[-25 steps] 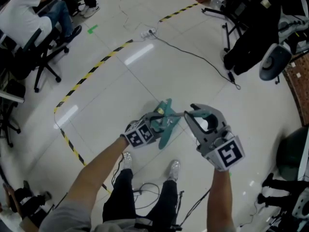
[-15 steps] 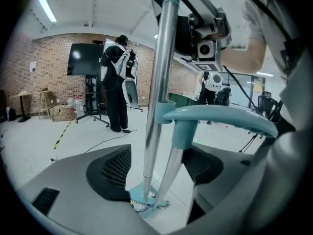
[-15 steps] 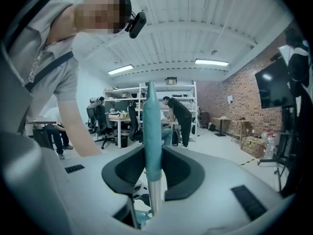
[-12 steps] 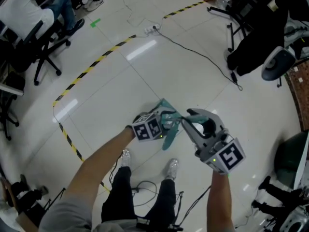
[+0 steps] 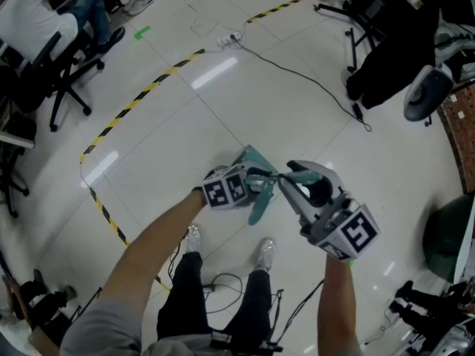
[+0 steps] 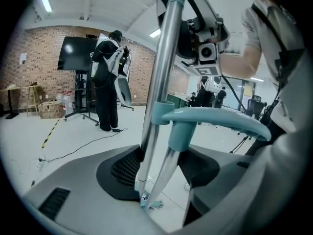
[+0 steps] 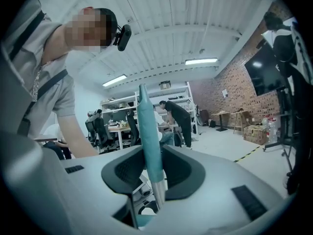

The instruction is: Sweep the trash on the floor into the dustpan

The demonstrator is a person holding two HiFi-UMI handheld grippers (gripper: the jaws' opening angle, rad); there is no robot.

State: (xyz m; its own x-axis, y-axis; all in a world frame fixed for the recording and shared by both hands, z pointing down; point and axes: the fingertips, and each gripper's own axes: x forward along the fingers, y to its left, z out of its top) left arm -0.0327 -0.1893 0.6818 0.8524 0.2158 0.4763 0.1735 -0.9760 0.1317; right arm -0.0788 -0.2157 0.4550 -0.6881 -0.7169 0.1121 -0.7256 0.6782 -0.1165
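Observation:
A teal dustpan point(image 5: 251, 159) on a metal handle hangs between my two grippers, above the floor. My left gripper point(image 5: 258, 181) has just been closing; two metal poles stand between its jaws, and it is shut on them. One is the broom pole point(image 6: 164, 72), the other the dustpan handle with its teal arch point(image 6: 215, 119). A teal clip joins them. My right gripper point(image 5: 294, 173) is shut on the broom's teal grip point(image 7: 147, 136), which stands upright between the jaws point(image 7: 154, 180). I see no trash on the floor.
A black cable point(image 5: 297, 76) and yellow-black tape point(image 5: 141, 99) run across the white floor. Office chairs point(image 5: 59, 73) stand at upper left, a black stand point(image 5: 386, 43) at upper right, a dark bin point(image 5: 449, 236) at the right edge. My shoes point(image 5: 263, 252) are below the grippers.
My left gripper has shifted a little up and to the right, closer to the right gripper, with the dustpan handle. The right gripper has stayed in place and rolled slightly.

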